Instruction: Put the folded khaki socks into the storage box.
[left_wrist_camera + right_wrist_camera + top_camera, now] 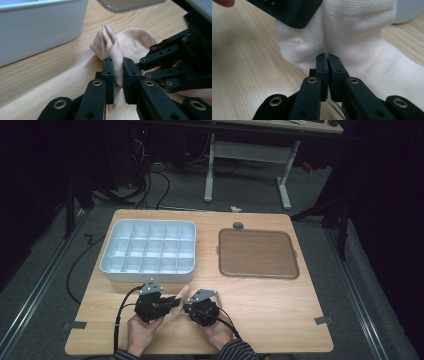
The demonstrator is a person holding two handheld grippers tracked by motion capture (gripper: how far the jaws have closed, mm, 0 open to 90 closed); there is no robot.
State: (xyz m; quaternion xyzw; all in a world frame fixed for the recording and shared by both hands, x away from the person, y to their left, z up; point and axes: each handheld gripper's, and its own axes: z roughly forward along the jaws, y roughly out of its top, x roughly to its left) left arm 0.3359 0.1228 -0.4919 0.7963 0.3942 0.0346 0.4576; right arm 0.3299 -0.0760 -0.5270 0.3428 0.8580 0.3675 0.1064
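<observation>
Wooden table (260, 310), sock (117, 50) pinched between left gripper (118, 72), right gripper (328, 58)

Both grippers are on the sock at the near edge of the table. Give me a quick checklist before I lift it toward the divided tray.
1. Left gripper shut on the sock: ok, a fold sits between its pads.
2. Right gripper shut on the sock: ok, cloth pinched at the tips.
3. Sock free of the divided tray: ok, it lies on the table beside the wall.
4. Tray compartments free: ok.
5. Brown tray out of the path: ok, off to the right.
6. Depth of the right grip: cannot tell.
</observation>
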